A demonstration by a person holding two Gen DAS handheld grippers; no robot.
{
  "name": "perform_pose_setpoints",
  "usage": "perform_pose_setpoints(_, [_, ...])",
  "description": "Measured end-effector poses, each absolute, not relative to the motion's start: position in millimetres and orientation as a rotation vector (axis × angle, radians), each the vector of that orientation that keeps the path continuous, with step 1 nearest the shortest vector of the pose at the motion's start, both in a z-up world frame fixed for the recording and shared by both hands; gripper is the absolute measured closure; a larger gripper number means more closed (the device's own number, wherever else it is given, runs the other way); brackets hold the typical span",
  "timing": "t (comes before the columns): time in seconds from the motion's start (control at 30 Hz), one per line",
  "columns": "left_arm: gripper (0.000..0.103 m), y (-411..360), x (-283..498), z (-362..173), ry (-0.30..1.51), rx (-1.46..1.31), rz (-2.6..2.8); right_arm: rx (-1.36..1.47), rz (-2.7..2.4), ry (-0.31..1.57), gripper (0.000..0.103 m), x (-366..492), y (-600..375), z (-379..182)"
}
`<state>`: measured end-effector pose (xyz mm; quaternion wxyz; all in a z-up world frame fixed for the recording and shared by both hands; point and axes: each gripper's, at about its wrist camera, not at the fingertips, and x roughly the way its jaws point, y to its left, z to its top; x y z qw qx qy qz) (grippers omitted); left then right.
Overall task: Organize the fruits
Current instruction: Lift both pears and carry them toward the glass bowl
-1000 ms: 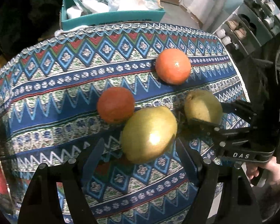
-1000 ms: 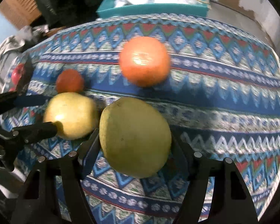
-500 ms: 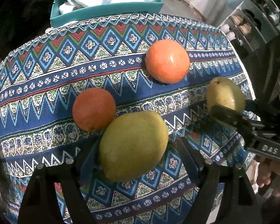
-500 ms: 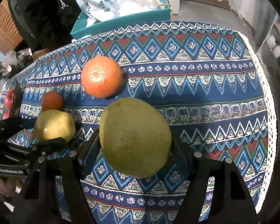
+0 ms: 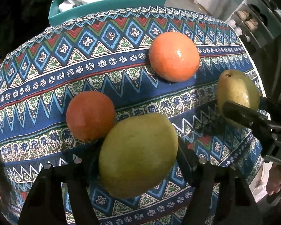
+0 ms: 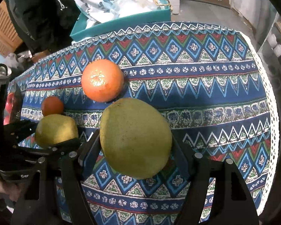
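Right wrist: hand-held gripper (image 6: 135, 146) clamps green fruit (image 6: 134, 131), left (image 6: 56, 131) closing on yellow fruit (image 6: 54, 125), open cloth (image 6: 215, 97) rightward.

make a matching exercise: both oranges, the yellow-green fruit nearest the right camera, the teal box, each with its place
Things:
1 large bright orange round fruit
2 small darker orange round fruit
3 yellow-green oval fruit
4 teal box

Places:
a beyond the cloth's far edge, bags inside
b between the right gripper's fingers
c on the patterned cloth, farthest back of the fruits
d on the cloth, left of the bigger orange and nearer

Pairs: 1-c, 2-d, 3-b, 4-a
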<state>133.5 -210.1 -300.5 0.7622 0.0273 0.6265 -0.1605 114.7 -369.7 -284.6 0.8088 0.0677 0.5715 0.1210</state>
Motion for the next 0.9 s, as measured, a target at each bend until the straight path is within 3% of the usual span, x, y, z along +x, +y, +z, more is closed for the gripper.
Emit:
perform_pose_setpoints(0.3, [0.031, -196.7, 120.8, -288.1, 1.327, 0.055, -0.377, 0.121, 0.262, 1.165, 0.031, 114.5, -360.1, -266.2])
perform_pose_setpoints(0.9, [0.031, -153.1, 105.6, -214.9, 1.2, -0.013, -0.365, 0.092, 0.295, 1.02, 0.031, 103.4, -339.7, -203.5])
